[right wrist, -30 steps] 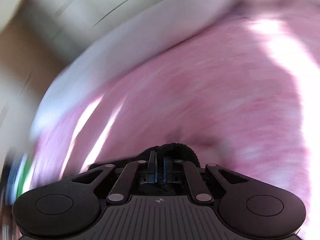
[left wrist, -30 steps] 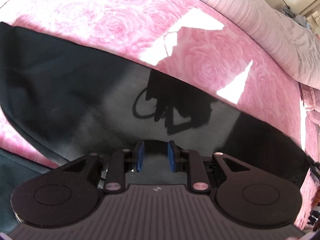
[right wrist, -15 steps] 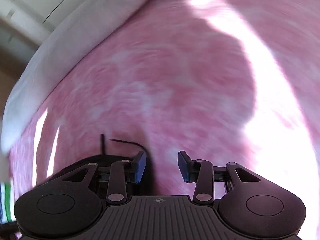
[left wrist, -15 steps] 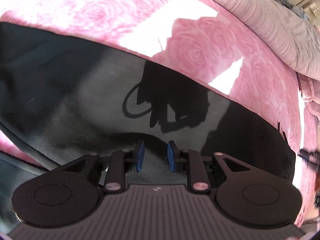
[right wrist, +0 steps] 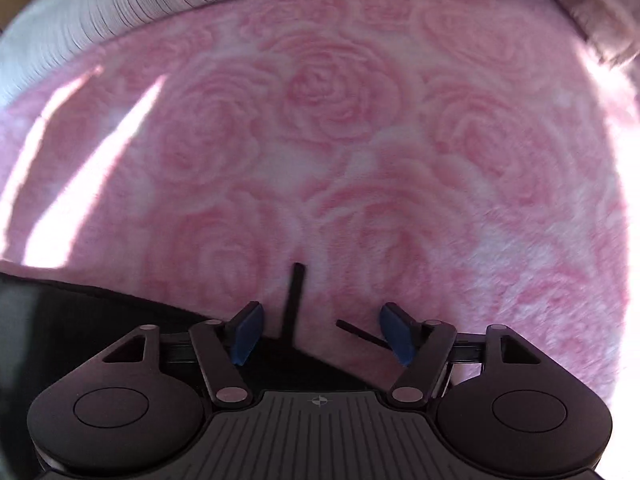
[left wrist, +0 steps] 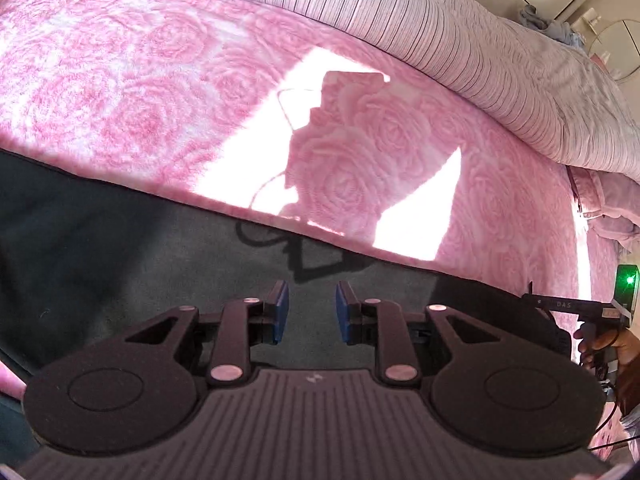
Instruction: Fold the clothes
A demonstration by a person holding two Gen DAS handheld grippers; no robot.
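Left wrist view: The dark grey, matte fabric garment [left wrist: 120, 248] lies flat across the lower half of the frame, on a pink fleece blanket with a rose pattern [left wrist: 120, 92]. Its upper edge runs as a straight diagonal from middle left down to lower right. The cloth surface is smooth, with soft shading at left and a sharp tool shadow at centre. The left gripper [left wrist: 308, 312] sits at lower centre over the garment; its blue pads stand a narrow gap apart with nothing between them, only cloth visible beyond. A striped white-and-grey quilt [left wrist: 460, 40] borders the blanket along the top and upper right. At the right edge, a hand [left wrist: 608, 344] holds the other tool.

Right wrist view: The right gripper [right wrist: 322, 334] occupies lower centre. Its jaws have just been opening and stand wide apart; two thin black cords of the garment lie between them, one [right wrist: 294, 300] standing nearly upright, and the pads press on nothing. The garment fills the lower left corner, its edge sloping down towards the gripper. The blanket covers the remaining frame.
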